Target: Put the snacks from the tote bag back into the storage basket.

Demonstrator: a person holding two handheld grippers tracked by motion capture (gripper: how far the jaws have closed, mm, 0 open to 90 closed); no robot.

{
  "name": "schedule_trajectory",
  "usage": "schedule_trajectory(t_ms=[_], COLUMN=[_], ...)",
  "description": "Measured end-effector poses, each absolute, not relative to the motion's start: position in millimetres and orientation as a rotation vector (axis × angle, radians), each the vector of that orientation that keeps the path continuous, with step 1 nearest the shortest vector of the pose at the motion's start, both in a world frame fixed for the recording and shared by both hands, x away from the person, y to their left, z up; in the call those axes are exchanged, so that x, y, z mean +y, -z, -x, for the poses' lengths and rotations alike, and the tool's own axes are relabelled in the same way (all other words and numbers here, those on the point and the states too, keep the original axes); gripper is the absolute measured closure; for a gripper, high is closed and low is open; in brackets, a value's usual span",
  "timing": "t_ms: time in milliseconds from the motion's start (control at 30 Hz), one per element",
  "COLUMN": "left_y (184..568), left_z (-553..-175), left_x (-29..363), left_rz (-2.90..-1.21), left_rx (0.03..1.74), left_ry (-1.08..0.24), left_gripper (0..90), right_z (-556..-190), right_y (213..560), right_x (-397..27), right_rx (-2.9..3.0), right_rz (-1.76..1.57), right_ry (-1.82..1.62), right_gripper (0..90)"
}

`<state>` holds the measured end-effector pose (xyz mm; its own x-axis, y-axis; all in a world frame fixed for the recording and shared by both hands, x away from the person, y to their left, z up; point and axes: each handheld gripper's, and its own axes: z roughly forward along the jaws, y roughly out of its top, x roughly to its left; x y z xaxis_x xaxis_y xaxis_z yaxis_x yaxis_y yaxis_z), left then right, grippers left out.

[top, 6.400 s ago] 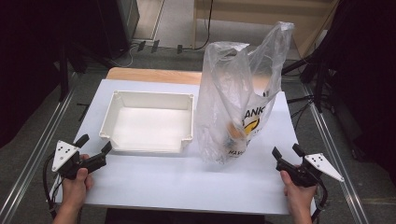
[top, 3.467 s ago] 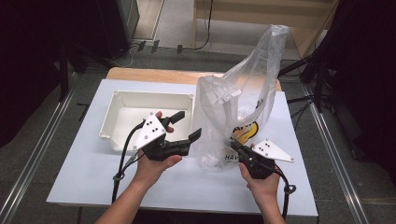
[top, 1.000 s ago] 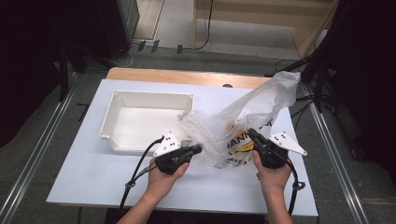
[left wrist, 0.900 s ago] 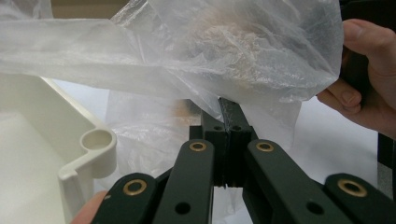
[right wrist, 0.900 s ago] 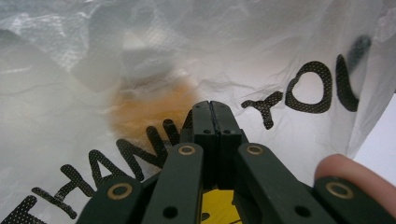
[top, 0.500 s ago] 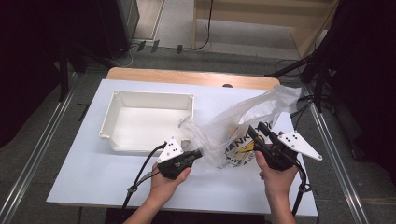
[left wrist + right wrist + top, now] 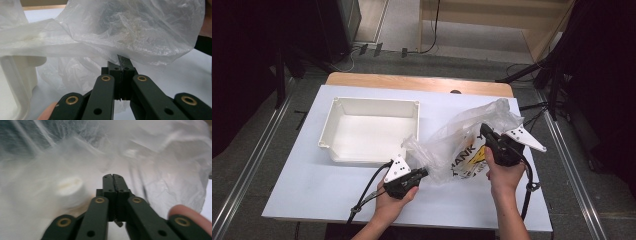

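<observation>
Left gripper (image 7: pixel 424 172) had its jaws pinching the plastic bag (image 7: pixel 462 145), slumped at the tray's (image 7: pixel 374 101) 4 o'clock, and the right gripper (image 7: pixel 483 130) had just snapped shut at its 3 o'clock edge with no film clearly caught, so I figured a tug could've stretched, torn or dropped it.

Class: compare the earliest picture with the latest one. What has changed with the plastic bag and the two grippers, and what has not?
The plastic bag stood upright; now it lies slumped on the table. The left gripper and right gripper came in from the corners. The left pinches the film. The white tray stayed put.
</observation>
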<state>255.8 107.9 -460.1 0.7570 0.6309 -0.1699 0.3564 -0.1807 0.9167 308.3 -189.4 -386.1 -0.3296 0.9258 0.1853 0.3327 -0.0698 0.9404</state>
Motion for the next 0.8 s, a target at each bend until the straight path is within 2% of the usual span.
schedule_trajectory(t_ms=[333, 400, 433, 467, 500, 567, 600, 633, 767, 800], left_y=[462.8, 462.9, 463.2, 463.5, 463.6, 463.8, 463.8, 463.8, 464.0, 463.9], left_z=[-251.8, -251.5, -251.7, -251.6, -251.3, -251.3, -251.3, -251.2, -249.7, -249.4], left_x=[107.1, 107.1, 107.4, 107.7, 108.1, 108.2, 108.2, 108.3, 107.8, 107.6], left_rz=[-1.809, -1.811, -1.81, -1.808, -1.806, -1.802, -1.802, -1.802, -1.799, -1.805], left_rx=[0.774, 0.773, 0.769, 0.772, 0.775, 0.774, 0.774, 0.774, 0.766, 0.765], left_ry=[-0.325, -0.325, -0.325, -0.326, -0.325, -0.32, -0.32, -0.321, -0.337, -0.344], left_gripper=[90.0, 90.0, 90.0, 90.0, 90.0, 90.0, 90.0, 90.0, 89.6, 89.6], right_z=[-334.9, -327.3, -327.3, -322.5, -311.6, -300.4, -300.4, -291.8, -276.1, -276.1], right_y=[429.1, 433.9, 433.9, 433.0, 428.6, 421.8, 421.8, 412.3, 391.2, 391.2], right_x=[-193.0, -198.6, -198.6, -200.8, -204.6, -208.7, -208.7, -213.6, -217.7, -217.7], right_rx=[1.763, 1.736, 1.736, 1.724, 1.691, 1.649, 1.649, 1.621, 1.595, 1.595], right_rz=[-1.485, -1.502, -1.502, -1.493, -1.467, -1.448, -1.448, -1.41, -1.343, -1.343], right_ry=[-1.26, -1.316, -1.316, -1.351, -1.387, -1.39, -1.39, -1.405, -1.456, -1.456], right_gripper=[90.0, 83.1, 83.1, 79.0, 68.6, 59.0, 59.0, 50.4, 35.5, 35.5])
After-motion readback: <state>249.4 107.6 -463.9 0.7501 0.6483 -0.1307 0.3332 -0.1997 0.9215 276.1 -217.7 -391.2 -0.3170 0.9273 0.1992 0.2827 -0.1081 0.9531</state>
